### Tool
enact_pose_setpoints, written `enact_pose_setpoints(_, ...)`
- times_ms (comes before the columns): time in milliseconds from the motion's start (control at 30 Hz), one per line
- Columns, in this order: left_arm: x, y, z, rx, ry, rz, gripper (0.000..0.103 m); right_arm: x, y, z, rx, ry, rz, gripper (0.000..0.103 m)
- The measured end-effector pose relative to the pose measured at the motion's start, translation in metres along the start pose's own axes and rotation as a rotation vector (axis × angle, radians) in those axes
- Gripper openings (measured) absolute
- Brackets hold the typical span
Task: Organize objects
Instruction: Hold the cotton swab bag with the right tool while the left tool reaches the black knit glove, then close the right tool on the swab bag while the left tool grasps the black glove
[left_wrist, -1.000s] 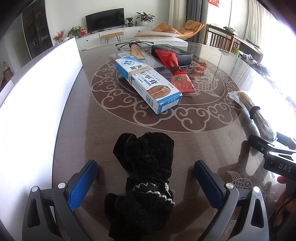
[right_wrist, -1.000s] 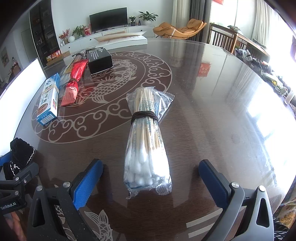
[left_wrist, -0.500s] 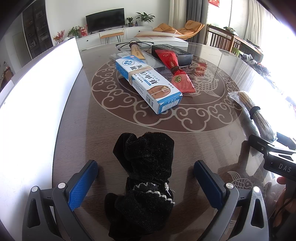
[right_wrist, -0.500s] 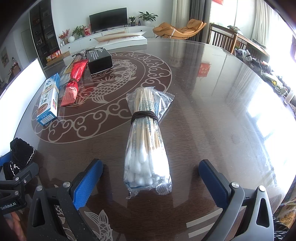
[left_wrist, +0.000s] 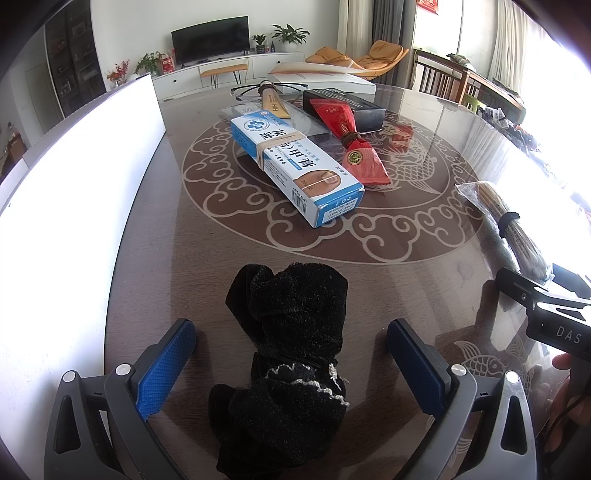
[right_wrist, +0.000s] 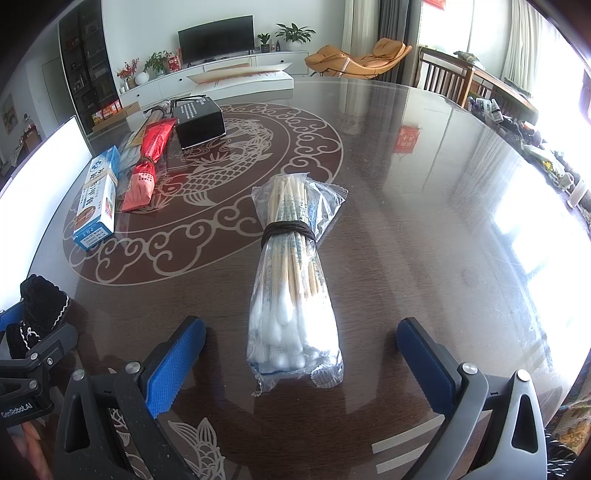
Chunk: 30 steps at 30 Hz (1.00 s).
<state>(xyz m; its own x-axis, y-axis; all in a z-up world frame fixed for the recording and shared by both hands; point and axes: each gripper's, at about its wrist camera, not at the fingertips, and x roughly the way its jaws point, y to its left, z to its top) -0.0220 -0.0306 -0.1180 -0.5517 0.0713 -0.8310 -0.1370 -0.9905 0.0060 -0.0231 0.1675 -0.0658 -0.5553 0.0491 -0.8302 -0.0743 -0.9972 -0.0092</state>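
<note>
Black knit fabric — a bundled pair of socks (left_wrist: 291, 354) — lies at 6 o'clock in the left wrist view, between the blue pads of the left gripper (left_wrist: 290, 363). Its jaws stand wide apart and released; neither pad touches the fabric. In the right wrist view the right gripper (right_wrist: 301, 363) is likewise spread and grasping nothing, with a bagged bundle of cotton swabs (right_wrist: 293, 280) lying lengthwise between its pads, cotton heads nearest.

Hazards, as judgements:
- The socks are soft and lumpy; a shallow closure may catch only the lace-trimmed cuff, so the bundle could unroll or drop.
- The swab bag is slick film on a glossy table (right_wrist: 424, 221); closing on the loose bag end rather than near the dark band at its middle could let the bundle slide out.
- The two grippers sit near each other — simultaneous moves risk collision.

Farther out, toward 11 to 12 o'clock in the left view, items are already grouped: a blue-and-white box (left_wrist: 295, 166) bound with rubber bands, a red packet (left_wrist: 351, 142) just beside it, then a black box (left_wrist: 343, 105).

Containers: the clear bag holds the swabs. Contents of both boxes cannot be seen.
</note>
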Motion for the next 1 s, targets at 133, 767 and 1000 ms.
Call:
enact_pose_setpoints(133,0.0,0.0,0.0,0.0,0.0,0.0,0.103,0.0,0.0,0.0,0.0,0.0,0.0,0.103)
enact_pose_setpoints(767,0.001,0.0,0.0,0.0,0.0,0.0,0.103,0.0,0.001,-0.002,0.001,-0.002,-0.001,0.103)
enact_pose_setpoints(1000,0.002,0.001,0.013,0.048,0.095,-0.029,0.103,0.004,0.002,0.009,-0.049,0.082,0.031,0.103)
